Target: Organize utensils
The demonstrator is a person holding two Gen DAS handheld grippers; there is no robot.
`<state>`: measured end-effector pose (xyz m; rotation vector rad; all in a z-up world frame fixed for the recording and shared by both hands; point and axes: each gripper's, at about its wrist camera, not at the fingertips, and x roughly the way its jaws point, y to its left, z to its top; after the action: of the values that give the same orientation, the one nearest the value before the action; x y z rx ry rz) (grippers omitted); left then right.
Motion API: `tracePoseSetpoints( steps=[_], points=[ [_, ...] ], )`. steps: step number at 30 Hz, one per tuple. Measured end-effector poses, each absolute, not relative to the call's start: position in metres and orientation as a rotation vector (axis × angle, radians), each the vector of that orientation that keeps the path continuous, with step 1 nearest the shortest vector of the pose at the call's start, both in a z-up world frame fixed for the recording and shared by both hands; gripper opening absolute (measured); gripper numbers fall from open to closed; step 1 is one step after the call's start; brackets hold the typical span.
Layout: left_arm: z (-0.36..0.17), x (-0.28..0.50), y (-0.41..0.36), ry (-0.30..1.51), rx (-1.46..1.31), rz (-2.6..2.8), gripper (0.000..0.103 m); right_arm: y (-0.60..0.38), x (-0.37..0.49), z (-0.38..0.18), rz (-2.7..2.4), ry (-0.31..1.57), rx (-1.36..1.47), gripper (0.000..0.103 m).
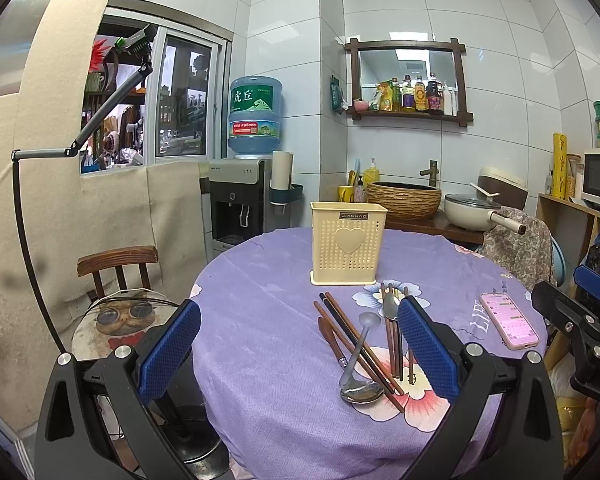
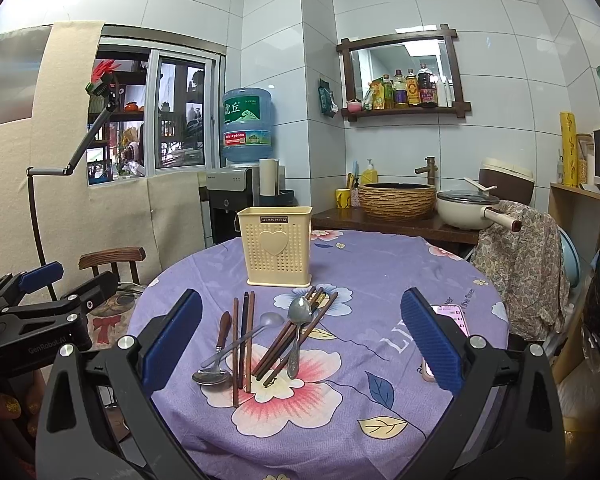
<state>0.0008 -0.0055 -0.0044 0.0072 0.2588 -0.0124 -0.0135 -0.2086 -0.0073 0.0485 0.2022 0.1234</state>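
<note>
Utensils are a loose pile mid-table: brown chopsticks [image 2: 244, 340] crossed with a few metal spoons [image 2: 298, 314] on the purple flowered cloth. The cream holder [image 2: 275, 246] stands upright just behind them. A pink phone [image 1: 508, 320] lies to the right. Left tool [image 1: 298, 346] and right tool [image 2: 300, 340] hover spread wide, holding nothing.

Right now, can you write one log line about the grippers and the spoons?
left gripper: open, empty | right gripper: open, empty | spoons and chopsticks: loose on table | holder: upright behind them
</note>
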Motion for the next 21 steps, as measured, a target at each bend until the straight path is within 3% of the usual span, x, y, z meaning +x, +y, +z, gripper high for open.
tracePoseSetpoints(
  steps=[21],
  points=[
    [-0.0059, 0.0009, -0.0058, 0.263, 0.007, -0.013, 0.097, -0.208, -0.0127, -0.0112, 0.121, 0.207, 0.049, 0.098]
  ],
)
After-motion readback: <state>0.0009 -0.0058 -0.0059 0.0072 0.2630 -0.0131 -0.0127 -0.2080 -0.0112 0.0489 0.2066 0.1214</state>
